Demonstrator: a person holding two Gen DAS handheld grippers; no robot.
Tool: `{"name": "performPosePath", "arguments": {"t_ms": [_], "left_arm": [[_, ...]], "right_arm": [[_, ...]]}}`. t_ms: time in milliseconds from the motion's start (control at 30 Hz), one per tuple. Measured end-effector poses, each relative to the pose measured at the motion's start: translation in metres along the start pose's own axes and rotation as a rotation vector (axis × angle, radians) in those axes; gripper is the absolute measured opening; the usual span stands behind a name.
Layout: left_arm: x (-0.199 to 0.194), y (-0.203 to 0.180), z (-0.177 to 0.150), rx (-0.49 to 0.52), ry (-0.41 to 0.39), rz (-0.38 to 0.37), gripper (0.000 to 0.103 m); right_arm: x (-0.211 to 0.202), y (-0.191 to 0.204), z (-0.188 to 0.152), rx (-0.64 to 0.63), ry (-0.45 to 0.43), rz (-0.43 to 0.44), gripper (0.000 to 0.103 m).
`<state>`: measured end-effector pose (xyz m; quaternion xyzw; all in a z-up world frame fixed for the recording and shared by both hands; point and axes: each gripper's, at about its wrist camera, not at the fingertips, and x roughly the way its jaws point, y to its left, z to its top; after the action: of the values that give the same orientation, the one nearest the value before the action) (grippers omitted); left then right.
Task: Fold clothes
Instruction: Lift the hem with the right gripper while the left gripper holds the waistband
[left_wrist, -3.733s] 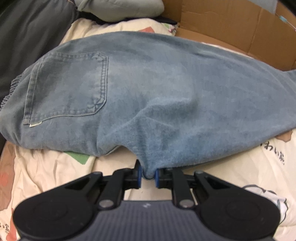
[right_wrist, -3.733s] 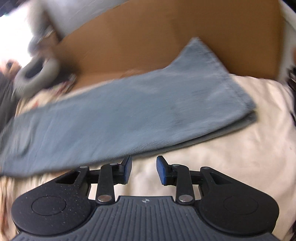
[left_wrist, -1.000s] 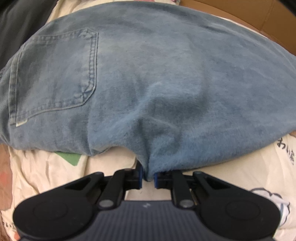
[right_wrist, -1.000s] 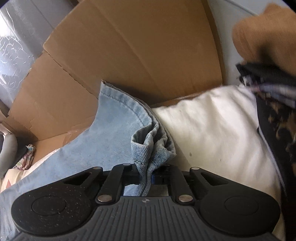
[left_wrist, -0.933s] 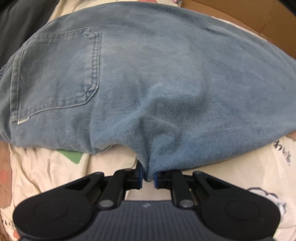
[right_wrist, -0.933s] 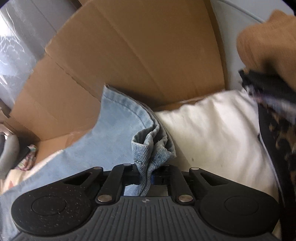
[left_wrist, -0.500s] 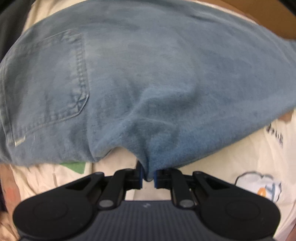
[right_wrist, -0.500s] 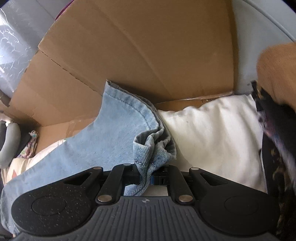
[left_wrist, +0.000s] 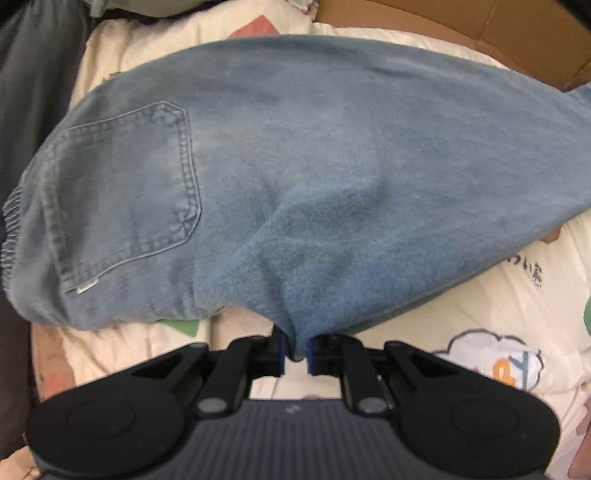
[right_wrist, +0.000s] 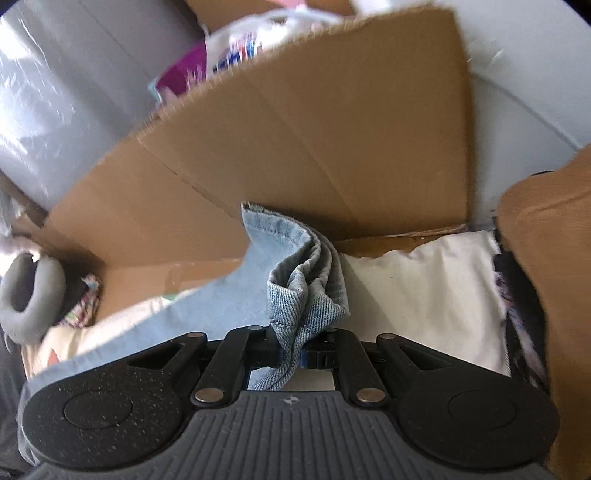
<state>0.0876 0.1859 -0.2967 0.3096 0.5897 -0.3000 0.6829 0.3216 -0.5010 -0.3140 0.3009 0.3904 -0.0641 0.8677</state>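
Left gripper (left_wrist: 295, 357) clamping pinch of jeans (left_wrist: 314, 177) near seat, jaws nearly closed on denim; back pocket (left_wrist: 125, 195) lying up and left of it. Right gripper (right_wrist: 293, 354) gripping bunched leg hem (right_wrist: 306, 273), cardboard (right_wrist: 295, 140) standing just beyond. Jeans lying on bed quilt (left_wrist: 498, 295). Likely lifting for fold: best keeping both pinches firm, raising evenly, carrying hem toward waist, avoiding dragging quilt.
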Motion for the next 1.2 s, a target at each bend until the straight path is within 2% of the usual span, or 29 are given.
{"name": "performPosePath", "arguments": {"t_ms": [33,167,233,500,567,700,867,1000,1067,1200], "left_arm": [[-0.002,0.009,0.013,0.005,0.002,-0.002,0.010],[-0.004,-0.026,0.014,0.003,0.014,-0.014,0.010],[0.000,-0.040,0.025,0.007,0.012,-0.009,0.010],[0.009,-0.059,-0.013,0.024,0.002,0.011,0.010],[-0.005,-0.070,-0.022,0.047,0.004,0.023,0.010],[0.012,-0.072,-0.024,0.003,0.018,0.034,0.010],[0.027,-0.077,-0.020,0.002,0.011,0.055,0.010],[0.033,-0.071,-0.009,0.004,0.018,0.021,0.010],[0.017,-0.074,-0.007,-0.010,0.015,-0.004,0.010],[0.015,-0.073,-0.008,-0.002,0.010,-0.021,0.010]], "right_arm": [[-0.008,0.000,-0.003,0.003,-0.002,-0.003,0.006],[-0.039,0.000,-0.015,0.014,-0.004,-0.021,0.006],[-0.055,-0.003,-0.022,0.023,-0.003,-0.030,0.006],[-0.114,-0.022,-0.074,0.098,-0.006,-0.069,0.006],[-0.126,-0.027,-0.087,0.112,-0.017,-0.071,0.006],[-0.138,-0.036,-0.114,0.149,-0.019,-0.112,0.006],[-0.164,-0.040,-0.142,0.189,-0.023,-0.143,0.006],[-0.192,-0.049,-0.158,0.248,-0.002,-0.160,0.006],[-0.203,-0.050,-0.164,0.232,-0.010,-0.156,0.006],[-0.225,-0.065,-0.187,0.296,-0.034,-0.138,0.006]]}}
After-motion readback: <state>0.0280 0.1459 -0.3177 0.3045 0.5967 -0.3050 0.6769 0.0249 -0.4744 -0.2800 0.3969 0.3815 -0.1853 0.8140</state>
